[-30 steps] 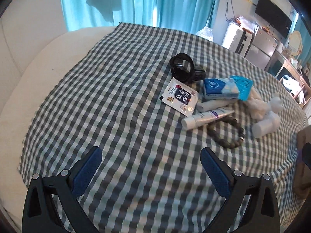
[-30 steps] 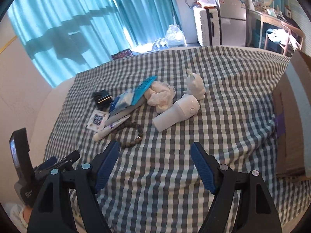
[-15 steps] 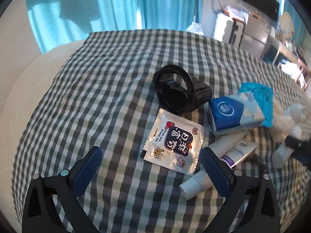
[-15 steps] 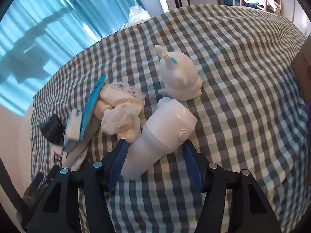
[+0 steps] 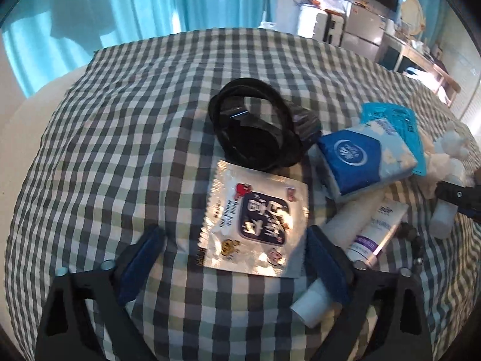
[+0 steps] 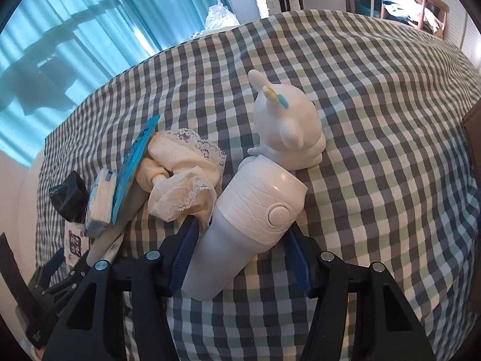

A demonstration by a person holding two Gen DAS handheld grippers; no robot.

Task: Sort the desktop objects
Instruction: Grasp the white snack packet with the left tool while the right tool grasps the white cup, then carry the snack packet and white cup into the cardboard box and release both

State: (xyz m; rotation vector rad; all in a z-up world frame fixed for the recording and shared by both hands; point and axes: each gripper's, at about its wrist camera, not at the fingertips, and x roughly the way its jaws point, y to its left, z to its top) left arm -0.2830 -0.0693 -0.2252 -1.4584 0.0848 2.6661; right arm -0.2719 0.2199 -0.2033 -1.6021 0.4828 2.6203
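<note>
In the left wrist view my left gripper (image 5: 233, 258) is open, low over the checked cloth, its fingers on either side of a silver snack packet (image 5: 255, 222). Behind the packet lies a black strap device (image 5: 255, 132); to the right are a blue tissue pack (image 5: 366, 162) and a white tube (image 5: 357, 240). In the right wrist view my right gripper (image 6: 243, 249) straddles a white handheld device (image 6: 246, 219) lying on the cloth; the pads look close to its sides, and contact is unclear. A white rabbit figure (image 6: 288, 129) stands just behind it.
A cream lace cloth (image 6: 180, 168) and a blue card (image 6: 135, 156) lie left of the white device. A bead bracelet (image 5: 415, 240) lies right of the tube. A cardboard box edge (image 6: 473, 138) stands at the right. Curtains and furniture are beyond the table.
Both grippers moved forward and down: the left one came up to the snack packet, the right one closed in around the white device, narrowing its opening.
</note>
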